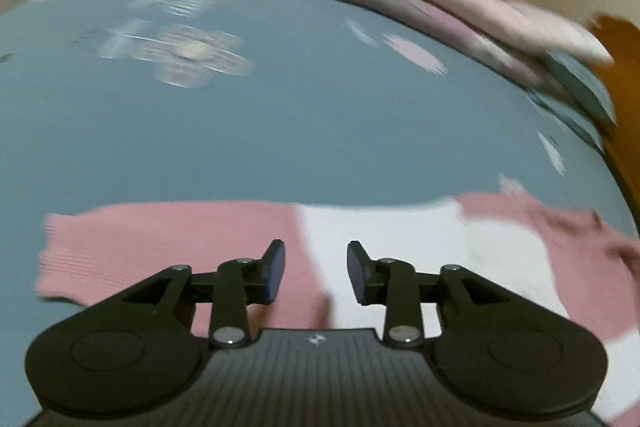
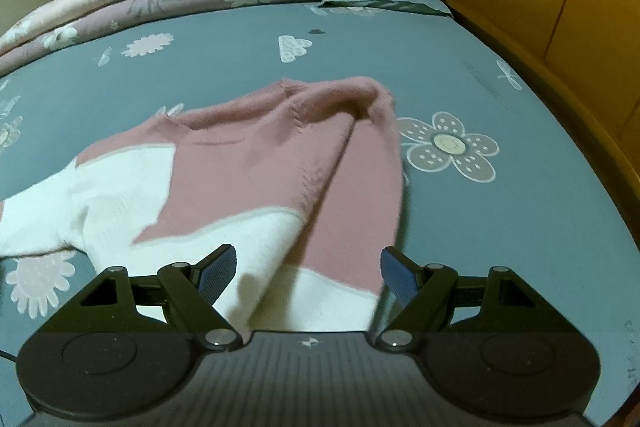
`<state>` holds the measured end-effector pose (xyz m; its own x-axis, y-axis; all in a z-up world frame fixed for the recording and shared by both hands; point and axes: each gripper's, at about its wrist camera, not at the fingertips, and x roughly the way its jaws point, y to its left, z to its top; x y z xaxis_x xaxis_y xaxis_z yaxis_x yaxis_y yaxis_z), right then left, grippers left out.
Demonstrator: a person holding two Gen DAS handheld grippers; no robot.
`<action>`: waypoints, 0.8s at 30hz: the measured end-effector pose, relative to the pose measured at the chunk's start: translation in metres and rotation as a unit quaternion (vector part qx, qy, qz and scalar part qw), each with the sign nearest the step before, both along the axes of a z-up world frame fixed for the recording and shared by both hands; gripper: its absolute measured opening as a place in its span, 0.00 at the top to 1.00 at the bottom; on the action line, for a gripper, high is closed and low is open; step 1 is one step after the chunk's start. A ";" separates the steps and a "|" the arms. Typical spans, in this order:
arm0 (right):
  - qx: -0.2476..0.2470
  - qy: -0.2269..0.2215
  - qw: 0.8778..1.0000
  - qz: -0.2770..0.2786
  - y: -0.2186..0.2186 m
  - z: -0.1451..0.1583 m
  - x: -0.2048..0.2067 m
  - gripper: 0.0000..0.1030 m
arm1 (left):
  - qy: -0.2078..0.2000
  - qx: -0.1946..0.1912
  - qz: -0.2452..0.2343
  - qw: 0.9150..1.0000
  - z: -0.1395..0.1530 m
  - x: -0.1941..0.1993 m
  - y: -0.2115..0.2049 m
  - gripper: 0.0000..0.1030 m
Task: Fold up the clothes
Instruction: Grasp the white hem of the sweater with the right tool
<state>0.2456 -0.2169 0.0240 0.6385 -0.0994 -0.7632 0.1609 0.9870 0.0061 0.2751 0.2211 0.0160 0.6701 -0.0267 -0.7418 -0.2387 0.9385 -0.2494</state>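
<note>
A pink and white sweater lies spread and partly bunched on the blue flowered bedsheet. The right gripper hangs over its near hem with its jaws spread wide, nothing between the blue pads. The left gripper is parted more narrowly over the sweater's pink and white panels and grips nothing; that view is blurred, so contact with the cloth seems unlikely but is unclear.
</note>
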 end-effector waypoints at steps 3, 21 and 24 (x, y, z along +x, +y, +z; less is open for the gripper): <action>0.008 0.003 1.000 -0.011 -0.009 -0.006 -0.007 0.20 | 0.009 -0.009 -0.058 0.998 -0.006 0.009 -0.036 0.67; 0.272 0.033 0.962 0.004 -0.078 -0.082 -0.039 0.53 | 0.051 -0.007 -0.182 0.982 -0.009 0.006 -0.170 0.56; 0.295 0.024 0.955 0.031 -0.073 -0.088 -0.036 0.57 | 0.057 0.002 -0.183 0.981 -0.006 0.003 -0.182 0.55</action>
<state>0.2095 -0.2903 -0.0637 0.5926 0.3929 -0.7032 0.1171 0.8217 0.5578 0.2782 0.0395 0.0097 0.5288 -0.2471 -0.8120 0.0884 0.9675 -0.2369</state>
